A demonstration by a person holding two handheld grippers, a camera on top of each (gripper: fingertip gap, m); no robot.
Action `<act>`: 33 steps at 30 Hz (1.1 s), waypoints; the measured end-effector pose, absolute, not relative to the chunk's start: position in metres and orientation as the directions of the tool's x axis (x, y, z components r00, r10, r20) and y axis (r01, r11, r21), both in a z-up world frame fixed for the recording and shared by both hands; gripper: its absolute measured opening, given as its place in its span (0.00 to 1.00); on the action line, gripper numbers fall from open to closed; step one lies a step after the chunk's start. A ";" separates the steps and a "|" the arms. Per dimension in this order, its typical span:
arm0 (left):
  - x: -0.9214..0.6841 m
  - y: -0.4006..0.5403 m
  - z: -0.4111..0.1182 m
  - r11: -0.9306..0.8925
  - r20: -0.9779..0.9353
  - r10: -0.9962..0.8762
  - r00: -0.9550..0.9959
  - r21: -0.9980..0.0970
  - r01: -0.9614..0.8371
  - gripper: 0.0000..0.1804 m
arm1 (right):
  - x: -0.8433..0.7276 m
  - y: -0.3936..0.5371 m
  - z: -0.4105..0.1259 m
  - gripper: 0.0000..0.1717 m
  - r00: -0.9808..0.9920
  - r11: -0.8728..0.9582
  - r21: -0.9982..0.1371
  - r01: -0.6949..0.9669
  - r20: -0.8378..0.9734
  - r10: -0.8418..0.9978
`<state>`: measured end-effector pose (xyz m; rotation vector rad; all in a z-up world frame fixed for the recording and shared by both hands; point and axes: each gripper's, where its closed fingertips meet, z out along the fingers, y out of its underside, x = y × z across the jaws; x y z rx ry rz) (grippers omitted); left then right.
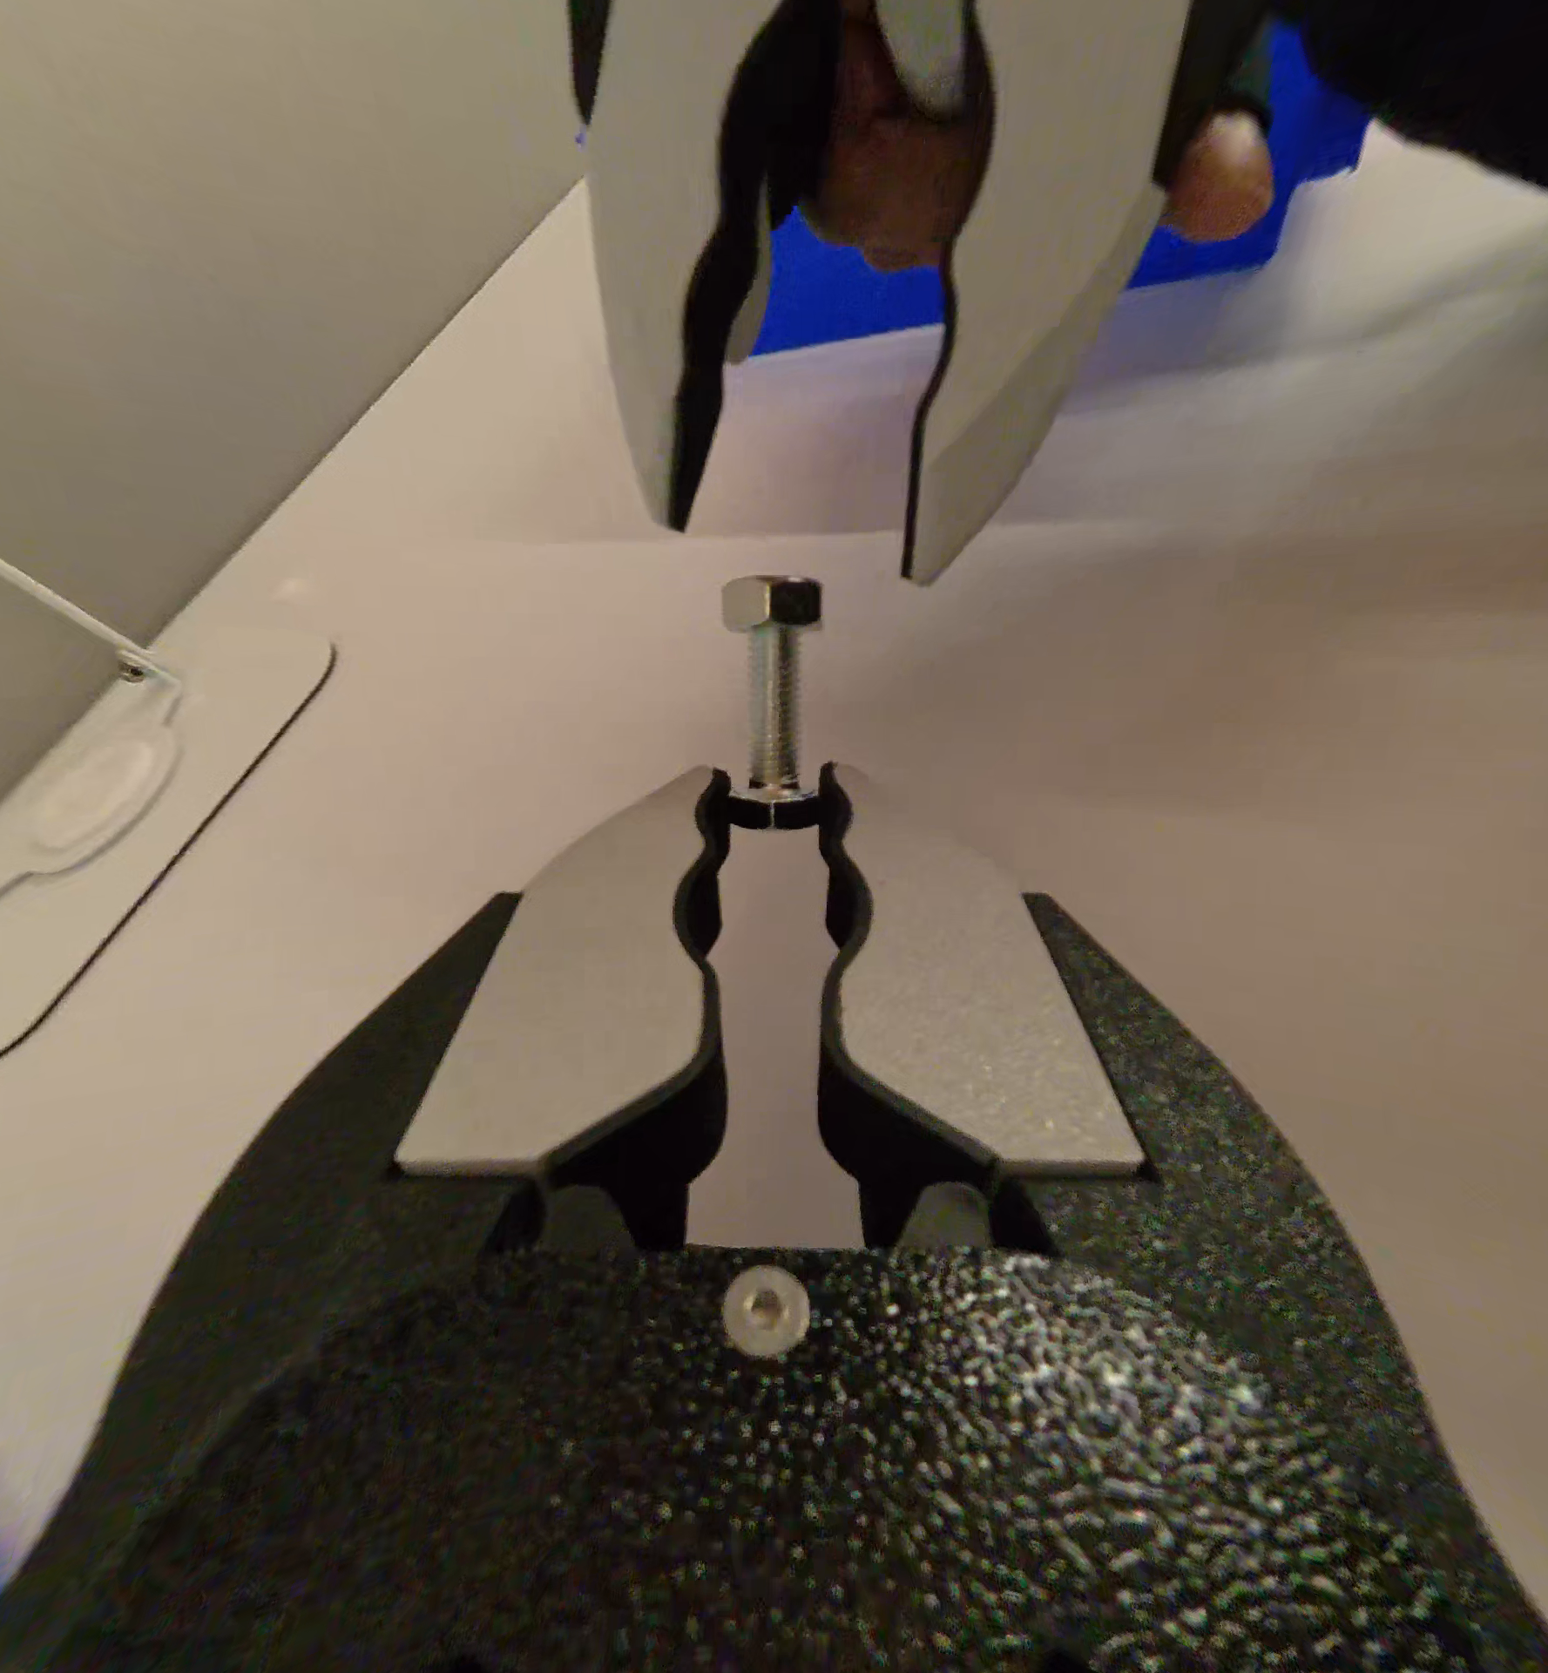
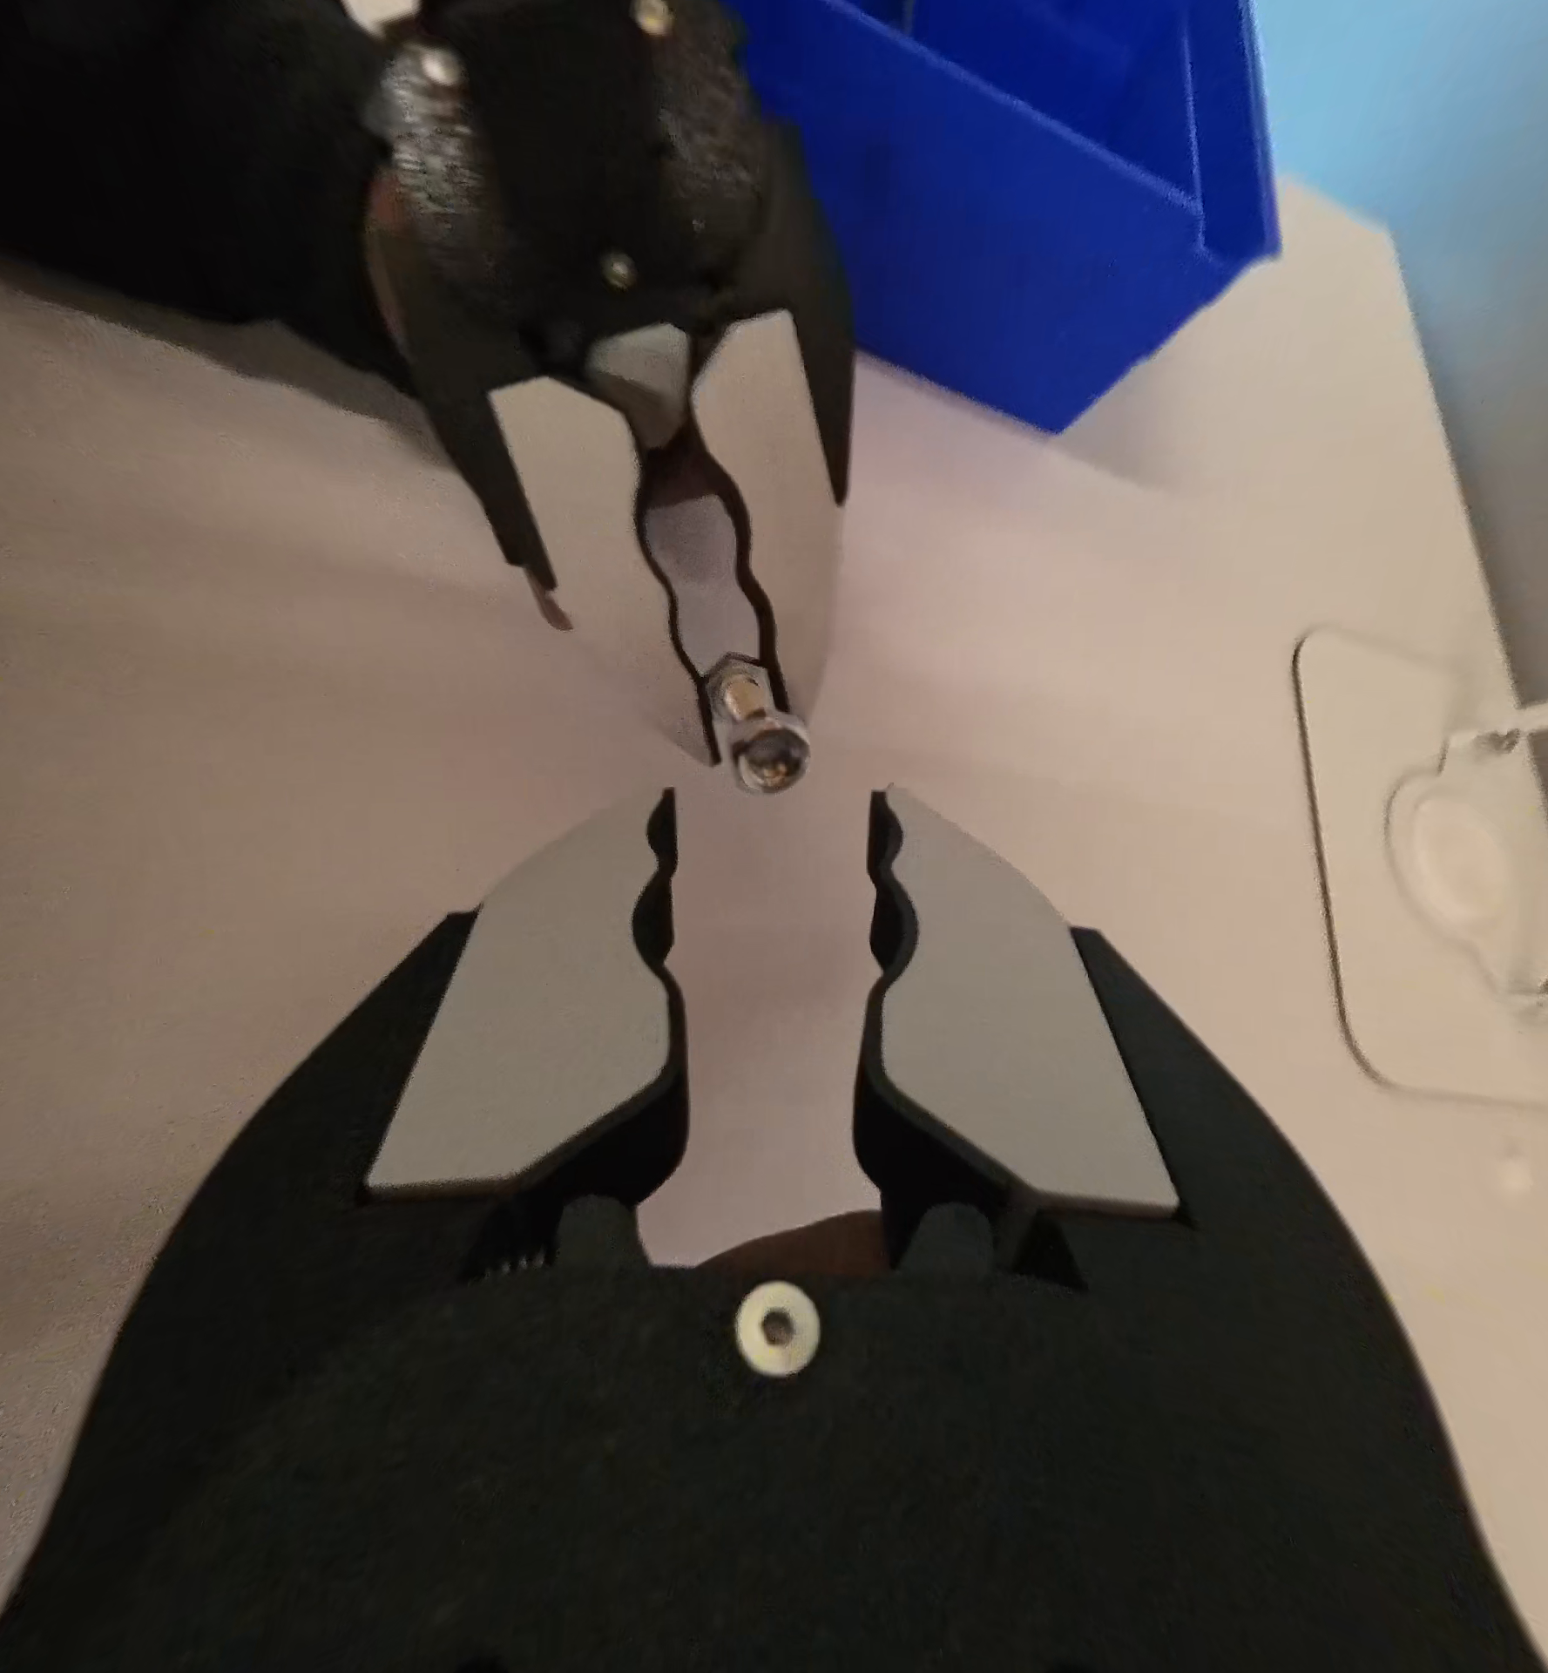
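Left gripper (image 1: 771,797): clenched on a hex nut (image 1: 771,808) at its very tips, both black pads pressed against the nut's flats. A silver bolt (image 1: 772,697) is threaded into the nut and stands out of it away from the camera, hex head at the far end, shank bare between nut and head. Nut and bolt are held clear above the white bench (image 1: 1204,815).

Right gripper (image 2: 772,801): released, jaws spread wide with bare bench showing between them. Nothing is between the pads. The bolt head (image 2: 768,759) lies just beyond its fingertips, pointing toward the right wrist camera, not touching either finger. In the left wrist view the same gripper comes in from above, its two grey fingers (image 1: 978,434) apart and their tips just past the bolt head, one tip to the left and one to the right of it; a small gap remains between tips and head.

Further out: a white plate (image 1: 118,860) with rounded corners is set flush in the bench to the left of the left gripper, with a clear fitting (image 1: 100,788) and a thin white rod on it. A blue bin (image 2: 1023,226) stands on the bench behind the left gripper. A hand (image 1: 1222,172) shows behind the right gripper's fingers.
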<state>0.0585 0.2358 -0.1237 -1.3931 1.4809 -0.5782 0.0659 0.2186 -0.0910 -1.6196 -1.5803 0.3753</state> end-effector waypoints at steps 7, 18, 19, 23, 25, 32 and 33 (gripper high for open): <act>0.062 0.226 -0.126 0.259 -0.330 -0.941 0.076 -0.846 -0.466 0.10 | 0.057 0.213 -0.098 0.14 0.126 0.166 -0.695 0.699 0.349 0.929; 0.051 0.247 -0.124 0.459 -0.641 -0.758 0.116 -0.653 -0.603 0.10 | 0.050 0.222 -0.105 0.12 0.375 -0.398 -0.764 0.508 -0.220 0.900; 0.051 0.247 -0.123 0.440 -0.616 -0.778 0.127 -0.677 -0.589 0.10 | 0.051 0.223 -0.102 0.20 0.360 -0.340 -0.779 0.527 -0.158 0.920; 0.051 0.244 -0.122 0.333 -0.466 -0.873 0.144 -0.786 -0.521 0.10 | 0.058 0.220 -0.094 0.28 0.223 0.050 -0.747 0.663 0.260 0.940; 0.051 0.242 -0.122 0.296 -0.410 -0.902 0.136 -0.817 -0.495 0.10 | 0.058 0.218 -0.093 0.27 0.171 0.155 -0.703 0.694 0.370 0.913; 0.054 0.232 -0.126 0.309 -0.396 -0.915 0.075 -0.808 -0.501 0.10 | 0.050 0.216 -0.100 0.10 0.140 0.205 -0.671 0.713 0.421 0.896; 0.053 0.234 -0.127 0.328 -0.426 -0.902 0.077 -0.789 -0.520 0.10 | 0.051 0.217 -0.103 0.10 0.163 0.158 -0.675 0.721 0.386 0.908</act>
